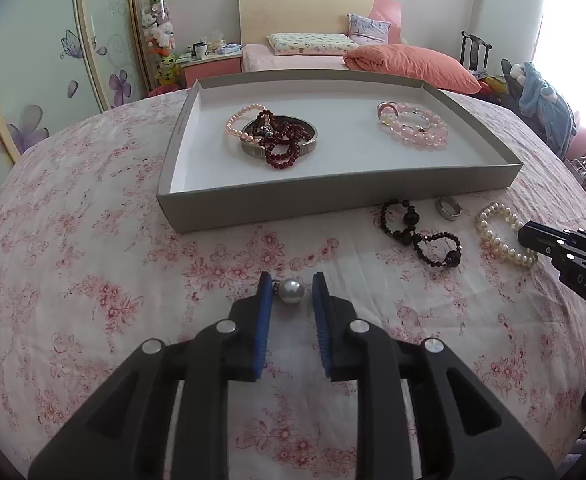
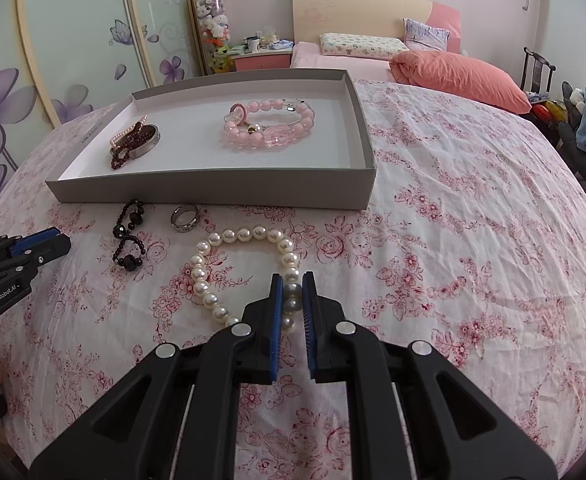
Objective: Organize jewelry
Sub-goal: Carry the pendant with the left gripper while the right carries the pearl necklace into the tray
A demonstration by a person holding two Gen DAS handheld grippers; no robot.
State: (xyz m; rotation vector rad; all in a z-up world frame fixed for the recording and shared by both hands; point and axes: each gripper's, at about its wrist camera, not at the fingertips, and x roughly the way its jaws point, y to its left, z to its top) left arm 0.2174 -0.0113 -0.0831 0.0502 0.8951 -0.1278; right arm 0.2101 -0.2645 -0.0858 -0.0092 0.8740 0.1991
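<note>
While the left claw (image 1: 292,292) sits spread around a grey pearl (image 1: 291,290), the right claw (image 2: 292,294) pinches the white pearl bracelet (image 2: 229,268) on the bench (image 2: 453,260).

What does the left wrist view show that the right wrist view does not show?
Only the left wrist view shows the grey pearl piece lying between the fingers of the left gripper, with gaps on both sides. Only the right wrist view shows the right gripper closing around beads of the white pearl bracelet. Both show the grey tray, the black bead strand and the silver ring on the floral cloth.
</note>
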